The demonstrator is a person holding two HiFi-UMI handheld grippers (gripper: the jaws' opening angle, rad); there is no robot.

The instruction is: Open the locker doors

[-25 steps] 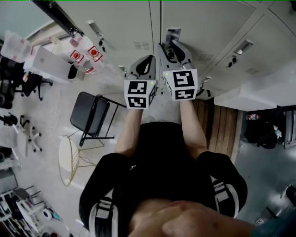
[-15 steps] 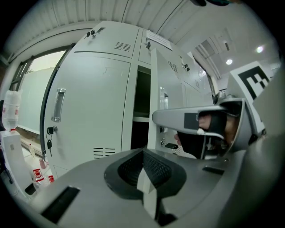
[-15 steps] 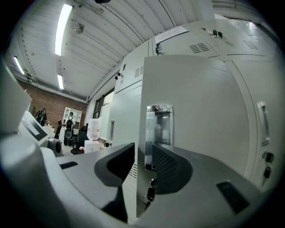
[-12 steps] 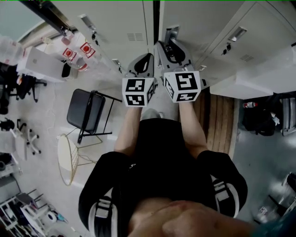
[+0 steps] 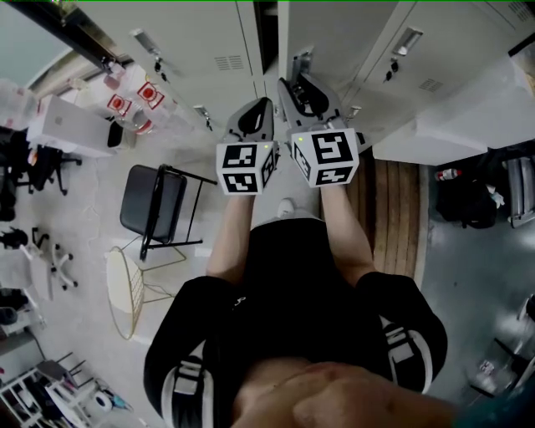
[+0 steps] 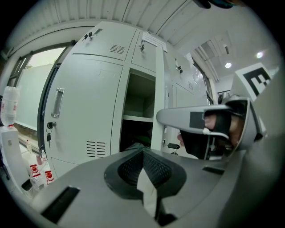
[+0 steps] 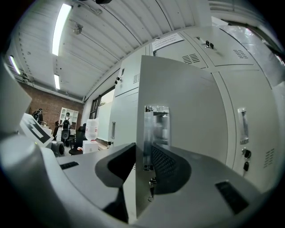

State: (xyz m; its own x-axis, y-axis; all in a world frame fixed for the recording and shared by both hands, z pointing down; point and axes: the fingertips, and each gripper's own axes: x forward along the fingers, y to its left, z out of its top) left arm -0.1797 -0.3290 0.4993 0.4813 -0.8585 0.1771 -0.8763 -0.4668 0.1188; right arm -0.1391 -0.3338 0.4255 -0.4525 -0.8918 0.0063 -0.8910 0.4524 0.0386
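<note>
Finding: the locker door [image 7: 187, 116], upper centre of the head view, stands further ajar than a second ago. The dark opening [image 5: 266, 25] beside it has widened. Your right gripper [image 7: 143, 156] has just been closing its fingers, which now clamp the door's free edge by the handle [image 7: 156, 129]. Your left gripper [image 6: 142, 152] hangs just beside it, fingers together on nothing. Judgement: this door is partly open, and the neighbouring door [image 6: 84, 111] is not yet opened.
</note>
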